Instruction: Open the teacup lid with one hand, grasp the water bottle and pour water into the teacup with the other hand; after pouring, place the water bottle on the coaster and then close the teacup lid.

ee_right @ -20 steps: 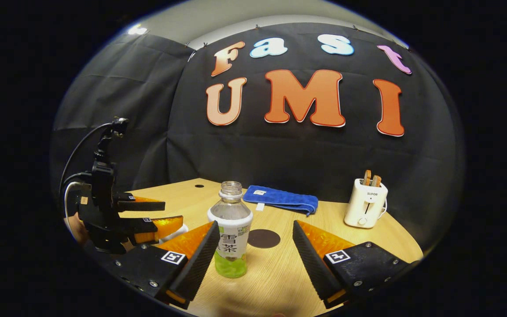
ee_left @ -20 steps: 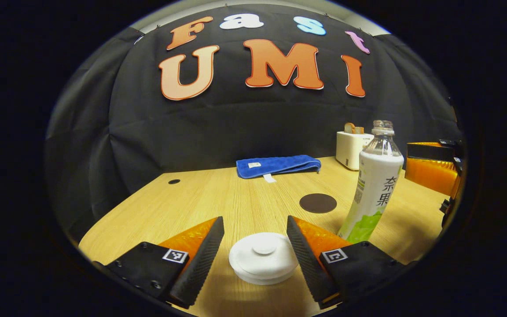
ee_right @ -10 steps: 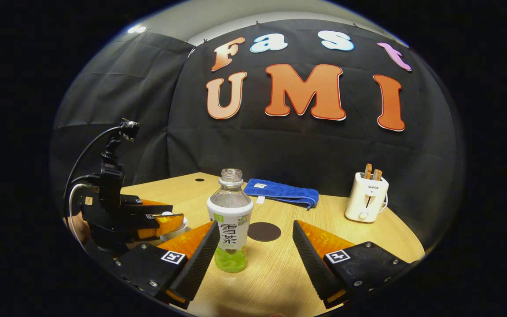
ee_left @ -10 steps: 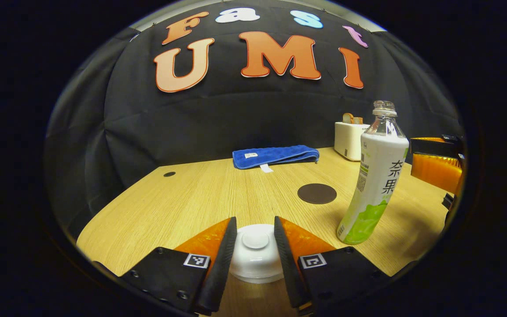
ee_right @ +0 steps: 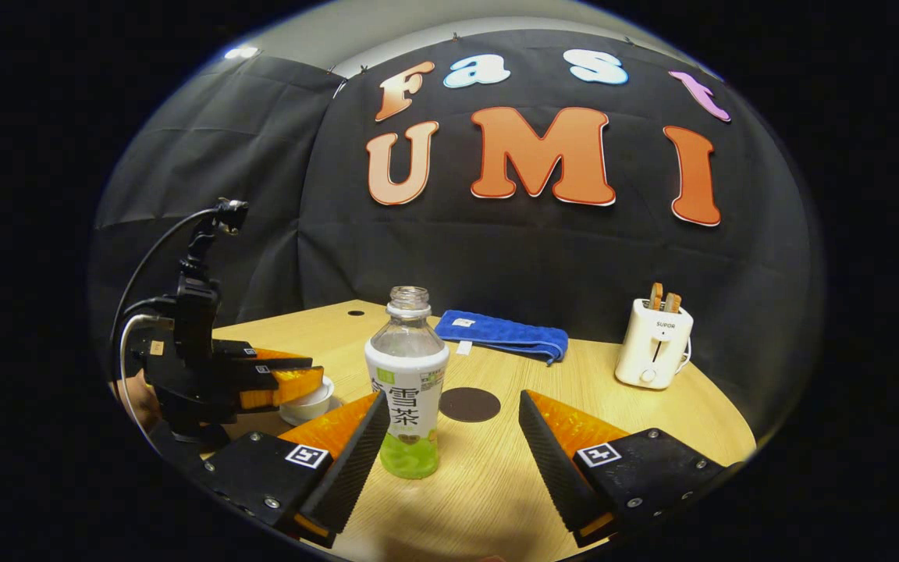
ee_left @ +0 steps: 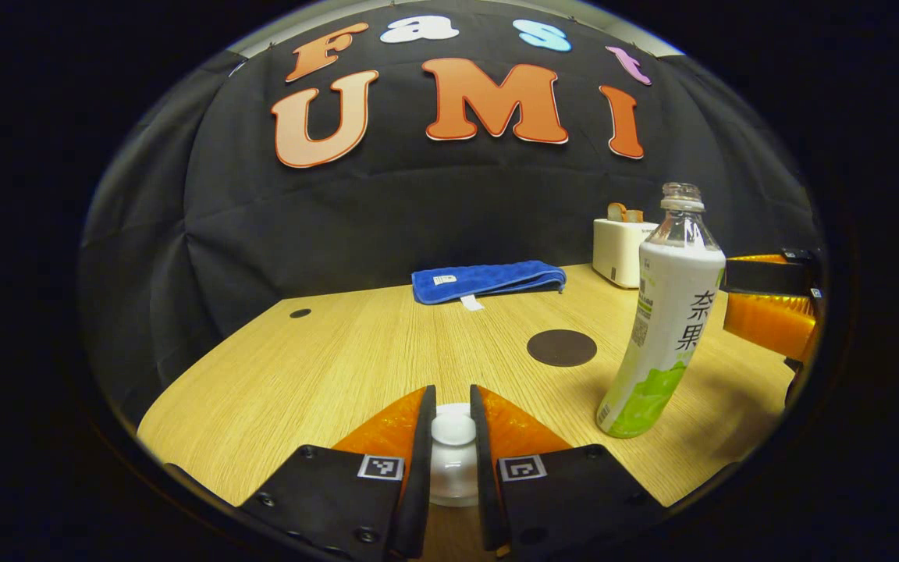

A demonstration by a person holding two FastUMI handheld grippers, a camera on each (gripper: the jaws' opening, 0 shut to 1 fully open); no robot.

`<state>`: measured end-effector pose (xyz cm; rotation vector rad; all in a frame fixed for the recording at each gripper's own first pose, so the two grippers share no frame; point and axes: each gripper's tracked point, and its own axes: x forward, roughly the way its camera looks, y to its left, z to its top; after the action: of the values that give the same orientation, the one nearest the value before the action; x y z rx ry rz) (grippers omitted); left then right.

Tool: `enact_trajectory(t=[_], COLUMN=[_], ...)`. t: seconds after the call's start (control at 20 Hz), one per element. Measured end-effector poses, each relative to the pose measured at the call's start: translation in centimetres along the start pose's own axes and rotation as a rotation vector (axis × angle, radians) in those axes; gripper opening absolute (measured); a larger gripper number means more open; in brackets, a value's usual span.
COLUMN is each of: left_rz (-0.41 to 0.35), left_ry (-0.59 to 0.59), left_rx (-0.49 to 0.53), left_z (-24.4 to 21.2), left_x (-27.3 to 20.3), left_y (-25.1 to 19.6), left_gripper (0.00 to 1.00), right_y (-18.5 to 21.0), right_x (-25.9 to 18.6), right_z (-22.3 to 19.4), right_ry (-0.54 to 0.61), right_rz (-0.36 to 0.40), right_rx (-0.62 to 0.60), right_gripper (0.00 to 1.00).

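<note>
Left hand-held gripper (ee_left: 453, 460): fingers drawn in close on either side of the small round knob (ee_left: 453, 429) atop the white teacup lid (ee_left: 453, 468); both inner faces appear to touch the knob, so I read it as clenched on the knob, lid not yet lifted. The teacup itself sits under the lid near the front edge of the bench (ee_left: 356, 351) and is mostly hidden by the fingers. Handling estimate: lid looks glazed ceramic, so stiff, light, smooth and chip-prone; the knob is the sensible hold, but being small and rounded it could slip, so a straight vertical lift seems safer than a tilted one. Right hand-held gripper (ee_right: 449, 445): spread wide, holding nothing; the water bottle (ee_right: 407, 382) stands upright just beside its left finger, not between the two. Bottle is uncapped, thin clear plastic with a wrap label, and I cannot tell the fill level behind the label. Likely light and compliant; a hard squeeze could push water out of the open neck. Best hold in my judgement: mid-body on the label, where the wall is straight. The dark round coaster (ee_right: 469, 404) lies flat beyond the bottle. Farther back: a folded blue towel (ee_right: 502, 334) and a white toaster (ee_right: 652, 351).
</note>
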<state>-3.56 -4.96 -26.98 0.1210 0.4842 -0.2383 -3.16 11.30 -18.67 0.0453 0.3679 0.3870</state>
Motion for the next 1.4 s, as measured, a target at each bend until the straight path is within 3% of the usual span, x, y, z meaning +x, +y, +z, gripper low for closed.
enact_trajectory(t=[0.6,0.9,1.05,1.4], left_rz=[0.144,0.198,0.216,0.247], left_ry=[-0.135,-0.119,-0.115,-0.104], left_rx=[-0.026,-0.053,-0.062,-0.105], left_z=[4.3,2.8,2.3,0.9], left_x=[-1.7,-2.5,-2.8,-3.4], left_y=[6.5,9.7,10.8,13.6], left_gripper=[0.3,0.3,0.3,0.3], right_y=[3.7,4.2,4.1,3.4], right_x=[3.5,5.3,5.7,6.0], right_z=[-2.4,-4.1,-4.0,-2.6], right_ry=[0.078,0.146,0.158,0.152], right_rz=[0.078,0.069,0.055,0.006], right_rx=[-0.001,0.03,0.043,-0.073], right_gripper=[0.98,0.8,0.65,0.63])
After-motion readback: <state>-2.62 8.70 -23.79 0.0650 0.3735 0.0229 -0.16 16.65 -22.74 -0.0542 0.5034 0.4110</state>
